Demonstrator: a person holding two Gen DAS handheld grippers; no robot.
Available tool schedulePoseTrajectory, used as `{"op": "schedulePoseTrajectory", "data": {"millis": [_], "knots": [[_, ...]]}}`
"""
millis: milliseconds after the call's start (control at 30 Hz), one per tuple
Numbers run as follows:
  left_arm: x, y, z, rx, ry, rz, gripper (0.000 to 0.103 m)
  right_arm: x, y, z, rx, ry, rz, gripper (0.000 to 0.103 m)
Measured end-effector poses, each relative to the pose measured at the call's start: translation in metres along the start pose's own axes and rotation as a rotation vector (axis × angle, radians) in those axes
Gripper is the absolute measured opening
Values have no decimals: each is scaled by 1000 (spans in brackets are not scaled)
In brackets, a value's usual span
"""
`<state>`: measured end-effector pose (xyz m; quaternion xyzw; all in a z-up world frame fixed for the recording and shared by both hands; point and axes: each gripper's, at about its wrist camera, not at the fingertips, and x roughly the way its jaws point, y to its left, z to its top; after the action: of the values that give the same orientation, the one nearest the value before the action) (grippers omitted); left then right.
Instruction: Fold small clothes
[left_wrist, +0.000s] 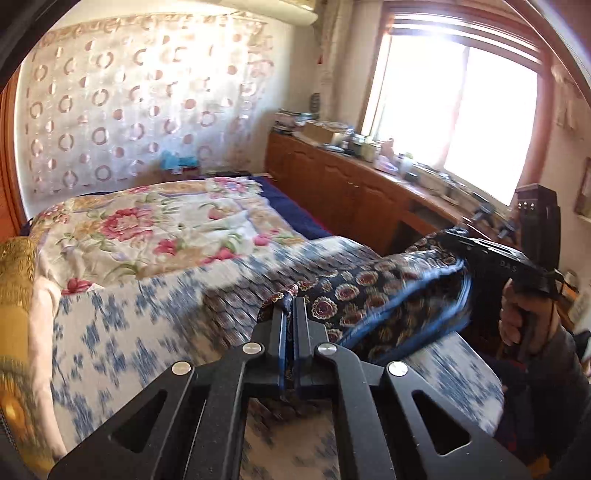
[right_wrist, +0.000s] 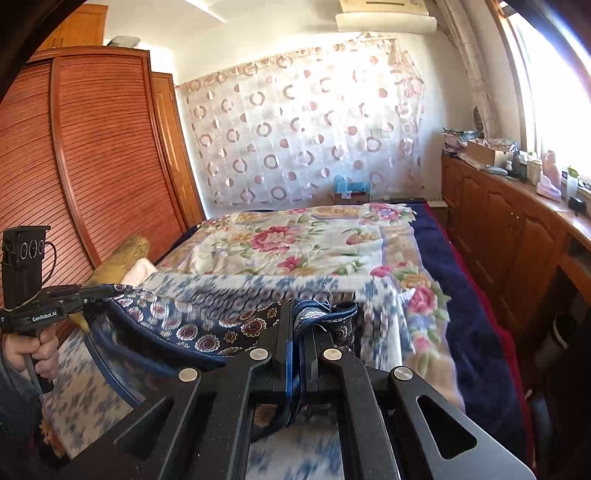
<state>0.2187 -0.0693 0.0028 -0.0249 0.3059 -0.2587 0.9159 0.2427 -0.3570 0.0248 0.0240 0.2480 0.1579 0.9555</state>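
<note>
Two hand-held grippers, left hand-held gripper (left_wrist: 291, 314) and right hand-held gripper (right_wrist: 299, 321), each clamped on one blue-piped edge of a navy floral garment (left_wrist: 373, 295), slung between them above the bed (right_wrist: 295, 240). Cloth thin, limp, sagging mid-span; printed medallions, satin-like sheen. Likely faults: hem slipping from narrow pads under uneven pull; slack middle bunching into a crooked fold; trailing edge dragging the blue-and-white sheet (left_wrist: 110, 332). Sheet and floral quilt (left_wrist: 147, 229) soft, rumpled, uneven as a laying surface.
</note>
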Motion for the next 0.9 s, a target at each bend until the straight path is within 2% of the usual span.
{"op": "schedulePoseTrajectory", "data": {"millis": [200, 333, 367, 400, 433, 467, 500, 533, 567, 600, 733, 900], "knots": [[55, 29, 16, -15, 59, 61, 4, 73, -2, 25, 6, 100, -30, 2], [81, 43, 16, -31, 107, 82, 6, 95, -8, 34, 51, 144, -22, 4], [83, 45, 17, -28, 116, 81, 10, 99, -8, 36, 48, 151, -30, 5], [85, 46, 18, -21, 120, 78, 21, 100, -8, 40, 43, 153, -37, 6], [85, 48, 18, -13, 116, 83, 38, 100, -8, 44, 34, 151, -43, 9], [85, 49, 20, -7, 107, 92, 46, 98, -8, 49, 29, 149, -47, 12], [83, 51, 21, -1, 98, 94, 53, 97, -8, 51, 28, 149, -51, 25], [81, 52, 21, 1, 94, 92, 62, 96, -10, 54, 32, 149, -60, 46], [80, 53, 22, 4, 92, 88, 67, 94, -12, 54, 36, 144, -76, 53], [78, 53, 22, 11, 89, 84, 73, 89, -13, 56, 36, 130, -91, 55], [73, 46, 16, 47, 99, 68, 75, 68, -12, 54, 5, 104, -111, 55], [90, 43, 2, 65, 170, 61, 75, 52, -8, 31, -47, 143, -121, 57]]}}
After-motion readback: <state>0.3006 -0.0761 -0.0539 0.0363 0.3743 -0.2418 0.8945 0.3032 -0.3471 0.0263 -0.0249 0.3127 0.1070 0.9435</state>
